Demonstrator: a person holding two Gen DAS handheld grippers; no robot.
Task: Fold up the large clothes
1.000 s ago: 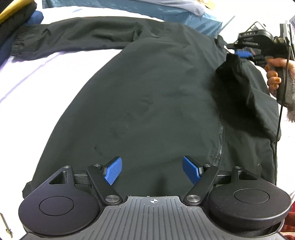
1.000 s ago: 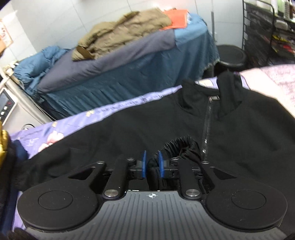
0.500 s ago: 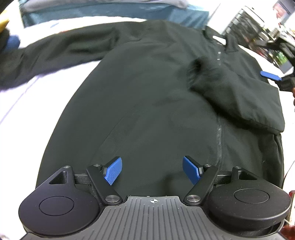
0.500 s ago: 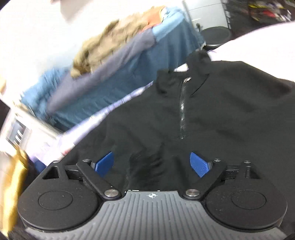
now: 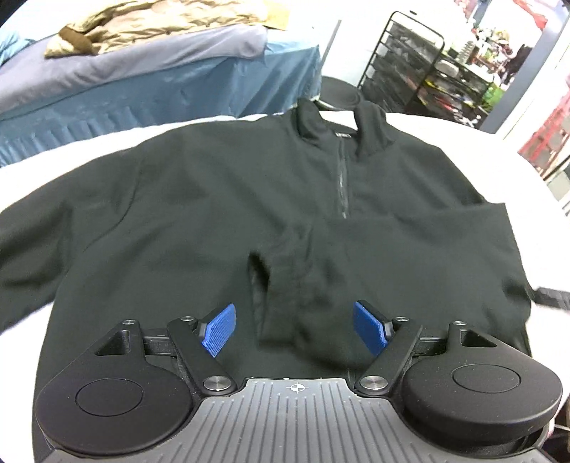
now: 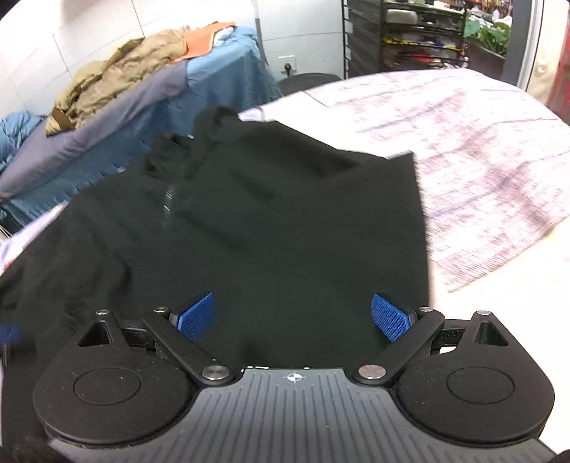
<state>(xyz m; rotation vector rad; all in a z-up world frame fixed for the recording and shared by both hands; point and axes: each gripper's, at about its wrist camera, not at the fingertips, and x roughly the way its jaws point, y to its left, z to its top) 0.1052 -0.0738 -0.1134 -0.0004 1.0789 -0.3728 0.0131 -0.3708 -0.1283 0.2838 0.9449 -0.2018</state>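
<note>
A large black zip-neck jacket (image 5: 221, 213) lies front up on a pale bed sheet (image 5: 463, 142). Its right sleeve (image 5: 302, 285) is folded across the chest, with the cuff end just in front of my left gripper (image 5: 294, 329). The left gripper is open and empty above the lower chest. In the right wrist view the jacket (image 6: 267, 231) fills the middle, with a straight folded edge on its right side. My right gripper (image 6: 294, 317) is open and empty above the jacket's lower part. The left sleeve runs off to the left.
A blue-covered table (image 5: 160, 82) with a tan garment (image 5: 160, 17) stands behind the bed. A black wire rack (image 5: 409, 60) and a dark stool (image 5: 338, 94) stand at the back right. The patterned sheet (image 6: 481, 142) extends right of the jacket.
My right gripper opened and let go of the sleeve cuff, which now lies across the chest, then swung right. My left gripper swung round to face the collar.
</note>
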